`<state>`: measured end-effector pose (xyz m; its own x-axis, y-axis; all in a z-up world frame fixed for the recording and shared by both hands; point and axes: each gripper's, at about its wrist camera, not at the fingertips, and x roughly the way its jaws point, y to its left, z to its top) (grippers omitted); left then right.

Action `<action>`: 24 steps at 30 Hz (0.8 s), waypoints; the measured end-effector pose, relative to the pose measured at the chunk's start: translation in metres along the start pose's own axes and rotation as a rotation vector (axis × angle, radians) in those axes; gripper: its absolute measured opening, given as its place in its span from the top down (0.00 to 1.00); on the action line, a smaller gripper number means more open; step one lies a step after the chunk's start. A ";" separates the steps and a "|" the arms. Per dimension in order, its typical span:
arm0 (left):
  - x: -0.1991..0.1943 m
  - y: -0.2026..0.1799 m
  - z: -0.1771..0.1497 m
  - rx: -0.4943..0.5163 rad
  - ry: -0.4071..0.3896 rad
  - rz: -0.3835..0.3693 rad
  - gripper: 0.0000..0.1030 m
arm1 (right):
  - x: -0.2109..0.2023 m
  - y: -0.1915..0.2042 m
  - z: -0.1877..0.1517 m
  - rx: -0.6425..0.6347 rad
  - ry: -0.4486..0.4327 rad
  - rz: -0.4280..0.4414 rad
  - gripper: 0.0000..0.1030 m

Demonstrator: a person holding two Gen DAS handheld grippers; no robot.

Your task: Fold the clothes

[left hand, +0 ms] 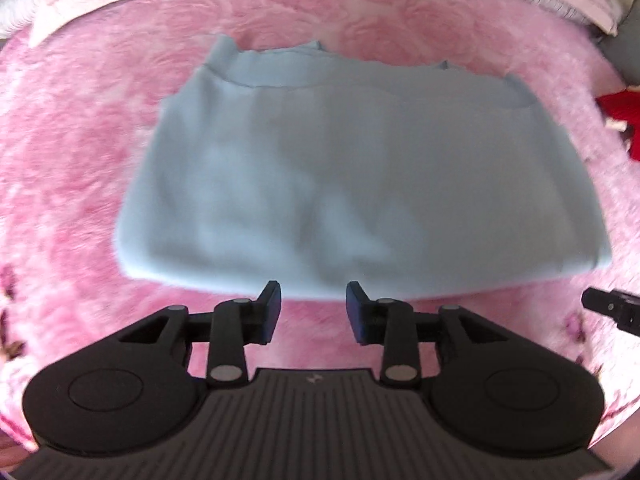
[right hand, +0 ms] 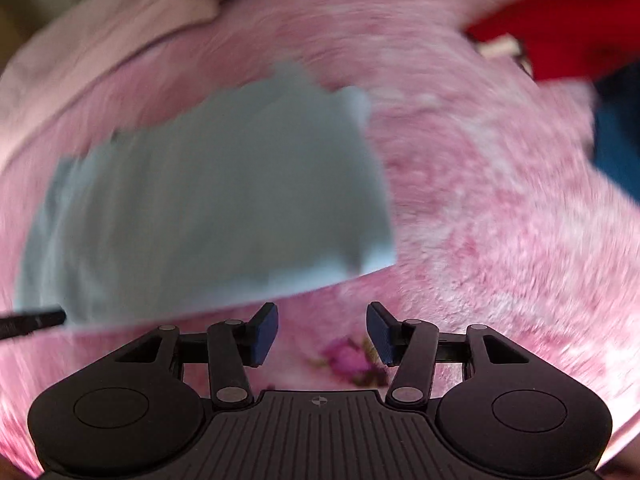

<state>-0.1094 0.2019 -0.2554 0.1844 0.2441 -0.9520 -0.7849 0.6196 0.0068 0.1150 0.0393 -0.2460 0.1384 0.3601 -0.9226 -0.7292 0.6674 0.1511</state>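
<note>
Pink fuzzy blanket (left hand: pixel 80 140) under folded blue garment (left hand: pixel 320 168); left gripper (left hand: pixel 313 312) and right gripper (right hand: pixel 322 332) gape, holding nothing.

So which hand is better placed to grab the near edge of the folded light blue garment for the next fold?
Probably left. The left tool is open right at the near edge of the folded light blue garment. The right tool, also open, sits over pink fluffy blanket off the garment's corner.
</note>
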 end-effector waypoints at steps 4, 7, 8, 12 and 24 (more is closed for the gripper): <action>-0.007 0.004 -0.014 -0.008 0.038 0.002 0.69 | -0.006 0.031 -0.006 -0.039 0.026 0.007 0.45; -0.016 0.014 -0.021 -0.003 0.040 -0.018 0.69 | -0.011 0.051 -0.014 -0.057 0.029 -0.010 0.44; -0.021 0.018 -0.023 0.002 0.035 -0.021 0.69 | -0.013 0.058 -0.016 -0.067 0.027 -0.020 0.44; -0.050 0.039 -0.026 0.008 0.000 -0.023 0.69 | -0.032 0.082 -0.024 -0.086 0.005 -0.043 0.44; -0.152 0.085 -0.035 0.036 -0.141 -0.042 0.65 | -0.116 0.151 -0.038 -0.106 -0.098 -0.045 0.44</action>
<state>-0.2246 0.1914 -0.1205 0.3001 0.3185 -0.8992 -0.7534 0.6573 -0.0187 -0.0368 0.0730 -0.1297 0.2333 0.3971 -0.8877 -0.7871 0.6131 0.0674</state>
